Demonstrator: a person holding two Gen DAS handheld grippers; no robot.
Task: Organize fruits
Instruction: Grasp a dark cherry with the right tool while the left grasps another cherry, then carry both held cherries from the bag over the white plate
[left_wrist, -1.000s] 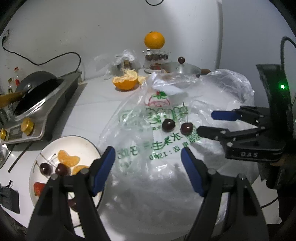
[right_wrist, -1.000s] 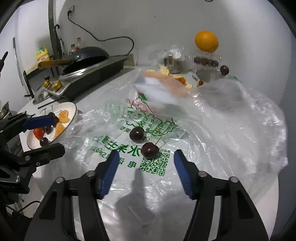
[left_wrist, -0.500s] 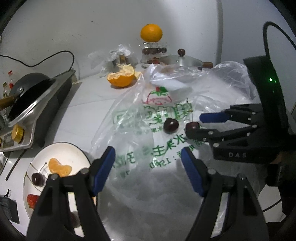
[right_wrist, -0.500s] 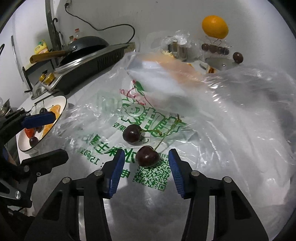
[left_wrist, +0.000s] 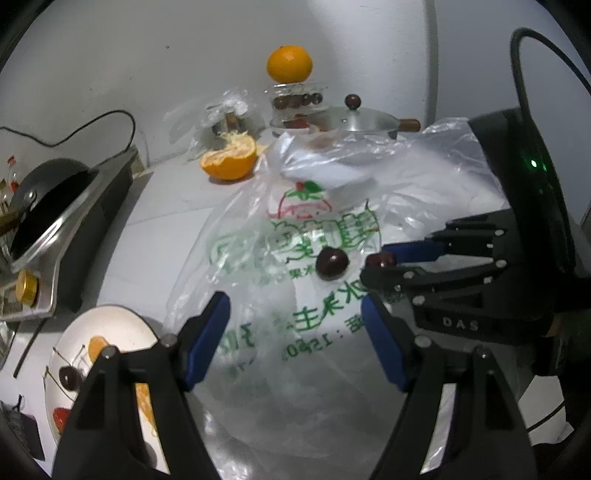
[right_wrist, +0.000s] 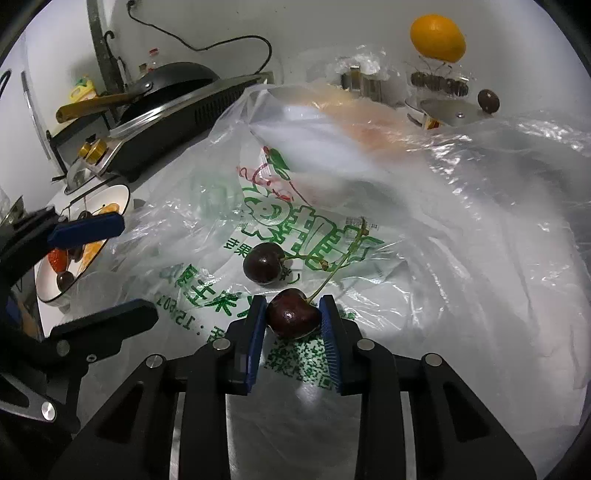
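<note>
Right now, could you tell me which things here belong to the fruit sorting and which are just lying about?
Part of the job:
- right gripper, jaws just closing, pads against the near cherry
- second cherry on the plastic bag
- plate with fruit pieces
- left gripper, open

Lying about:
- wok on the stove
- halved orange
- whole orange
- pot lid

I am looking at a home kitchen. A dark wok (right_wrist: 173, 79) is sitting on a countertop stove (right_wrist: 166, 122) with a brass knob (right_wrist: 92, 151), its cord running up the white wall. A lidded metal pot (left_wrist: 354, 120) is standing at the back of the white tabletop (left_wrist: 162, 218). Oil and sauce bottles (right_wrist: 83, 92) are crowding a corner shelf, and a plate (left_wrist: 110, 321) is holding cut fruit.
</note>
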